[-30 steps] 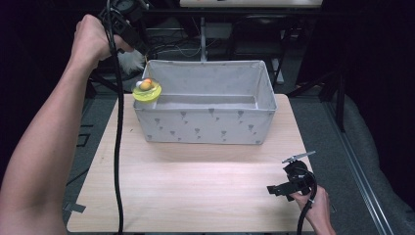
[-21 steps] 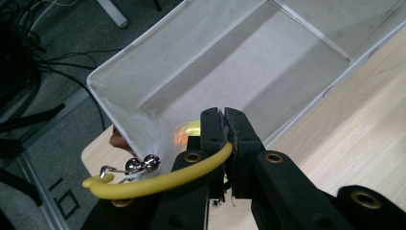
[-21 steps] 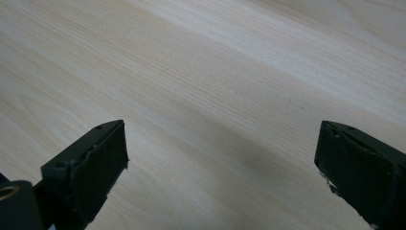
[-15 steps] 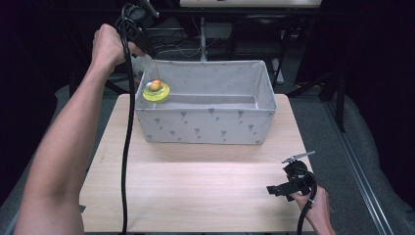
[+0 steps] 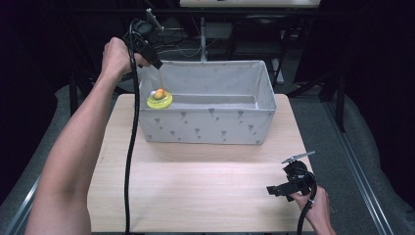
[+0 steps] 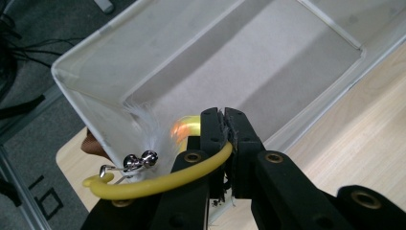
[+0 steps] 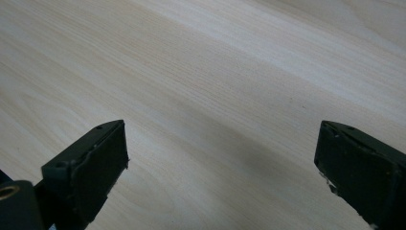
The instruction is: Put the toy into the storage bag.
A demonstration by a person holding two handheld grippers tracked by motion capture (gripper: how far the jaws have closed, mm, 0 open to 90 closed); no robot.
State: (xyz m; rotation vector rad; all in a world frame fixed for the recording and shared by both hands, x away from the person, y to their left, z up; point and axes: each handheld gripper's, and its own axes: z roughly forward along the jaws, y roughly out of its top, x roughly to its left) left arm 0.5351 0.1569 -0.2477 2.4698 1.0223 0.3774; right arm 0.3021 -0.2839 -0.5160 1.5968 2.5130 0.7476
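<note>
The left gripper (image 6: 225, 143) is clamped on the rim of a yellow ring toy (image 6: 158, 179) that carries an orange ball, white feathers and small silver bells, hanging just inside the near left corner of the grey fabric bin (image 5: 205, 128). The bin's rim runs close beside the toy, while its pale floor lies open toward the far end. The right gripper (image 7: 220, 163) rests low over bare desk (image 5: 195, 196) near the front right corner, its jaws wide apart and holding nothing.

The left gripper (image 5: 155, 63), clamped on a yellow rubber ring toy w/ white feathers, small bells (image 5: 159, 98), has come in over the grey fabric bin's (image 5: 205, 128) left end and sunk, prob. just inside the rim.
</note>
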